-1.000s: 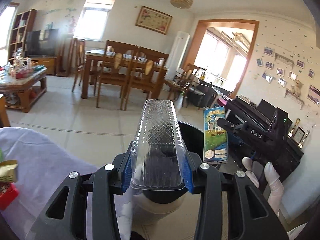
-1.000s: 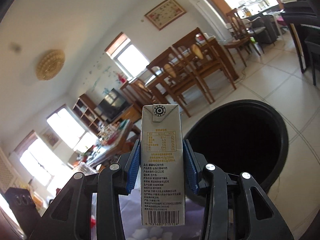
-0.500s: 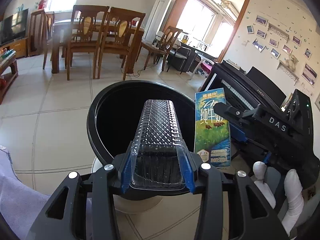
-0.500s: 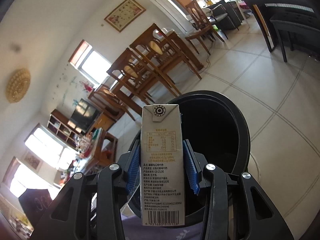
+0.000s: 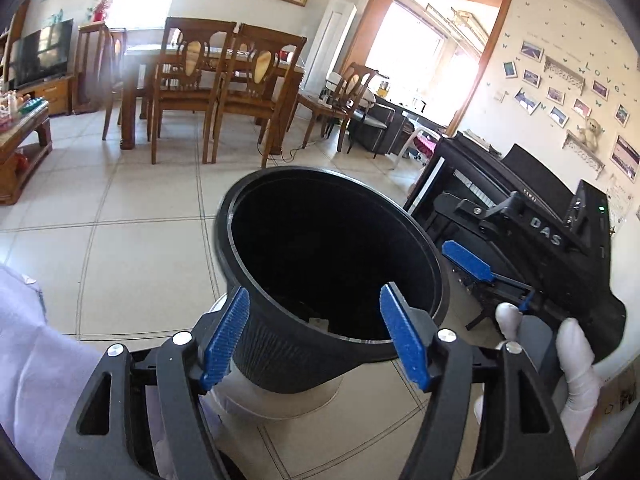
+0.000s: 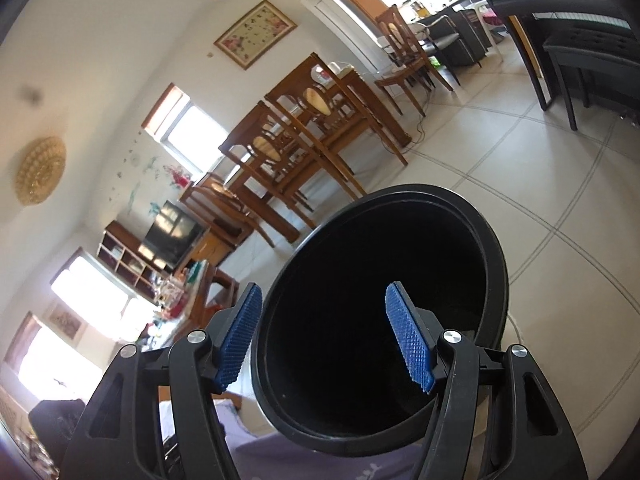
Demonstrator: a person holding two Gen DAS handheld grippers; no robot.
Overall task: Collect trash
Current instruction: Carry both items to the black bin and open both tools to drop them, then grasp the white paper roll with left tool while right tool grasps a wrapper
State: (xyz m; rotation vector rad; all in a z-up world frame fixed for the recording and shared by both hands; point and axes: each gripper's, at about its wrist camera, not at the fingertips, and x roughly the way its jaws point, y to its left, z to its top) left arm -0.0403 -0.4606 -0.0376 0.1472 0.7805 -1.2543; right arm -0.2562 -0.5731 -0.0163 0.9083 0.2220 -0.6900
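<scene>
Both grippers hang over the black bin [image 5: 332, 264], jaws opening and empty: left gripper [image 5: 316, 336] at its six o'clock rim, right gripper [image 6: 326, 336] likewise.

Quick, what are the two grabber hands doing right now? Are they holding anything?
Left gripper: fingers opening, nothing between them, above the black bin.
Right gripper: fingers opening too, nothing held, over the same bin.

matt black plastic bin [image 5: 280, 344], ribbed outside; glossy tiled floor [image 5: 132, 248]; polished wooden chairs [image 5: 192, 92]
</scene>
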